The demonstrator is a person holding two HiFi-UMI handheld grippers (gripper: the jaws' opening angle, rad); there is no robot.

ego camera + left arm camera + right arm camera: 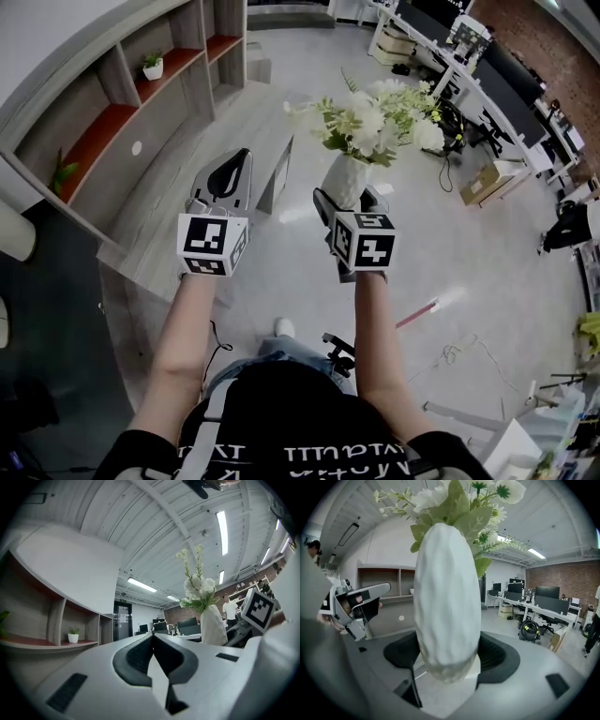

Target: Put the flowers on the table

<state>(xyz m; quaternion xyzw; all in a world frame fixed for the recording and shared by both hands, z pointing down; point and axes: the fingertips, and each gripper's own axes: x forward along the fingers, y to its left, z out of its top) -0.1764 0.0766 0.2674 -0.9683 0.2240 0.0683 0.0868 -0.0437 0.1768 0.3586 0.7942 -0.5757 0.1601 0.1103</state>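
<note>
Nearest in the head view are the person's two bare forearms [370, 328], and the marker cubes cover much of each gripper's body. The left gripper [230, 169] has its dark pads pressed together at the tips, with nothing between them [152, 641]. The right gripper [347, 197] is clamped on a white vase [345, 176]. In the right gripper view, the jaws [447, 653] press on both sides of its lower part. The vase [447, 602] is egg-shaped and tall, with a rough, matte, dimpled surface. In the head view its bottom is hidden behind the gripper. It holds the flowers [375, 117], white blooms with green leaves (the picture's edge cuts off the top of the bunch [454, 503] in the right gripper view). The vase is in the air over the pale floor [441, 272], just beside the table [169, 216] and not on it.

The table is a low grey surface with a wood grain, and the left gripper hangs above it. Behind it stands a curved shelf unit [112, 84] with reddish boards, and one board carries a small potted plant [152, 64] in a white pot. Far away there are desks [534, 599] with dark monitors and a brick wall [567, 581], and the small things there are hard to make out.
</note>
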